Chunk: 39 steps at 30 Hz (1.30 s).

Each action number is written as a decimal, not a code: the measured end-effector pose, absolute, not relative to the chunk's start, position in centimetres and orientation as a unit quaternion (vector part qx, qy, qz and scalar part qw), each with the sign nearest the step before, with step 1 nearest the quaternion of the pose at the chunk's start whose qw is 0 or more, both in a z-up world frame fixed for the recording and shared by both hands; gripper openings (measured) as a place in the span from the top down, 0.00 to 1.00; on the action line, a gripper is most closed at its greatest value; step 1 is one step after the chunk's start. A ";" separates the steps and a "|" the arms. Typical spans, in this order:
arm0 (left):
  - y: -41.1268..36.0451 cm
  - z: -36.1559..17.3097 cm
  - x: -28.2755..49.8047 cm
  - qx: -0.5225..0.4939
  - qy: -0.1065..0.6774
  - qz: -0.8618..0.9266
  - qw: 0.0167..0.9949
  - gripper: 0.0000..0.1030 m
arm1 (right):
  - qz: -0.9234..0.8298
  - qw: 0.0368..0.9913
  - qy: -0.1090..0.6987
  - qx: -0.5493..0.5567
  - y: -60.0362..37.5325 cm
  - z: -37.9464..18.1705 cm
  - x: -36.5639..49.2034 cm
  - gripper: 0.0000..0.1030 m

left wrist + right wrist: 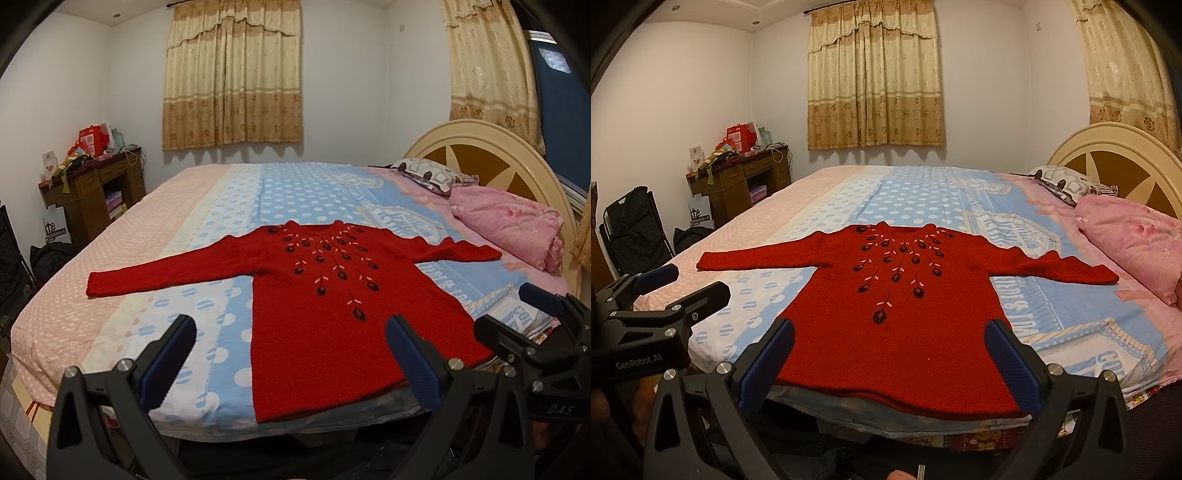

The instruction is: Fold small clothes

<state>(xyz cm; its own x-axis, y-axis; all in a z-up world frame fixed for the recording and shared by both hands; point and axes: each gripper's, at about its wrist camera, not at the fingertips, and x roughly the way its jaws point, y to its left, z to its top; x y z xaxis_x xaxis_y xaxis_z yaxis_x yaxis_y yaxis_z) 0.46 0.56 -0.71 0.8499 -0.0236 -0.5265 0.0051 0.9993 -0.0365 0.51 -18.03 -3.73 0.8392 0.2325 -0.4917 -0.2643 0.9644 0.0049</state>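
Note:
A small red knit sweater (pixel 325 288) (pixel 908 295) with dark embroidered flowers lies flat and face up on the bed. Both sleeves are spread out to the sides, and its hem reaches the near bed edge. My left gripper (pixel 291 325) stands open just before the hem, toward the sweater's left half, and holds nothing. My right gripper (pixel 890 328) is also open with nothing in it, in front of the hem's middle. Each gripper shows in the other's view: the right gripper (pixel 517 314) at the right side, the left gripper (pixel 685 288) at the left side.
The bed sheet (pixel 236 206) is pink and blue with dots. A folded pink quilt (pixel 1137 240) and a patterned pillow (pixel 1067 182) lie by the headboard (pixel 491 155) at the right. A cluttered wooden desk (pixel 746 181) and a black chair (pixel 635 229) stand at the left wall.

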 end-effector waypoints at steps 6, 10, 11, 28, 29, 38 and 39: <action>0.8 -0.7 0.5 -0.018 0.273 -0.007 0.962 0.00 | 0.133 0.957 0.256 -0.031 -17.5 -3.9 0.4 0.01; 0.9 -0.7 0.6 -0.018 0.273 -0.006 0.962 0.00 | 0.133 0.957 0.257 -0.031 -17.6 -3.9 0.4 0.01; 0.9 -0.7 0.6 -0.018 0.274 -0.006 0.962 0.00 | 0.133 0.957 0.257 -0.030 -17.4 -3.9 0.3 0.01; 3.7 -0.1 5.7 0.000 0.255 0.001 0.967 0.00 | 0.157 0.951 0.266 -0.004 -22.3 -3.9 6.1 0.01; 3.7 0.1 6.3 0.007 0.252 0.005 0.968 0.00 | 0.150 0.951 0.270 0.005 -23.3 -4.0 7.0 0.01; 4.3 -1.7 15.9 0.056 0.258 0.019 0.964 0.00 | 0.020 0.954 0.295 0.054 -34.8 -5.1 16.7 0.01; 4.4 -2.1 17.0 0.057 0.262 0.018 0.963 0.00 | 0.009 0.952 0.299 0.064 -36.2 -5.3 17.5 0.01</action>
